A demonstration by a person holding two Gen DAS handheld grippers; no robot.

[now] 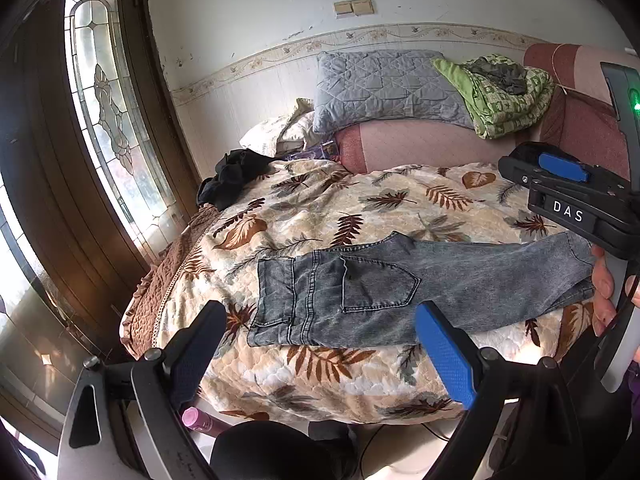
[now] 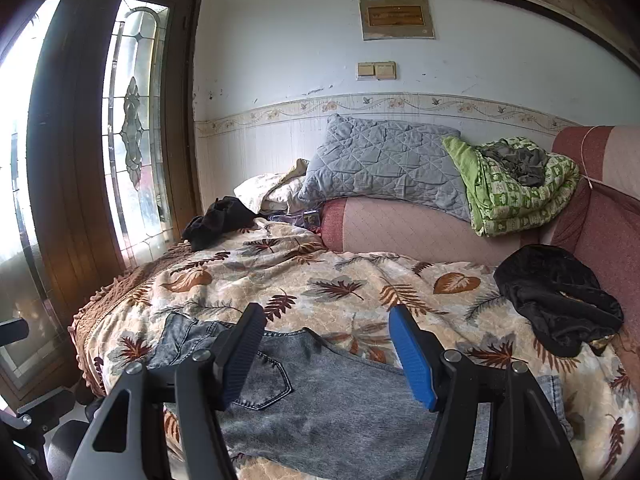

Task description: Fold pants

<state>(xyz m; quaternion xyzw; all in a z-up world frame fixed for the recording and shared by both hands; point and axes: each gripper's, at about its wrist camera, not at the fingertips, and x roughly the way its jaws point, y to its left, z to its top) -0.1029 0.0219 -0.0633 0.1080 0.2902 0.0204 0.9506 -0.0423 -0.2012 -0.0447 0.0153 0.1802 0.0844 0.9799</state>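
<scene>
Left wrist view first: the jeans (image 1: 400,288) are lying flat on the bed (image 1: 360,208), waistband toward the window side, legs running off to the right. It looks like the two legs are already stacked one on the other, so the lengthwise fold seems done and the crosswise folds are what's left. The left gripper (image 1: 320,356) hangs in front of the waistband end with its jaws wide apart, nothing in them. Over at the hem end there's the right gripper (image 1: 576,200) and the person's hand (image 1: 604,284) just beside the cuffs; whether anything is pinched there can't be made out from this angle. The jeans sit close to the near edge of the bed, so there isn't much slack on that side, but the leaf-print cover behind them is wide open.

Right wrist view: the right gripper (image 2: 328,356) hovers over the leg part of the jeans (image 2: 320,400), jaws apart and empty. Open cover ahead for folding over. Clutter is all on the fringes: a black garment (image 2: 560,300) to the right, another dark heap (image 2: 220,216) by the window, grey pillow (image 2: 380,160) and green quilt (image 2: 512,188) at the back.
</scene>
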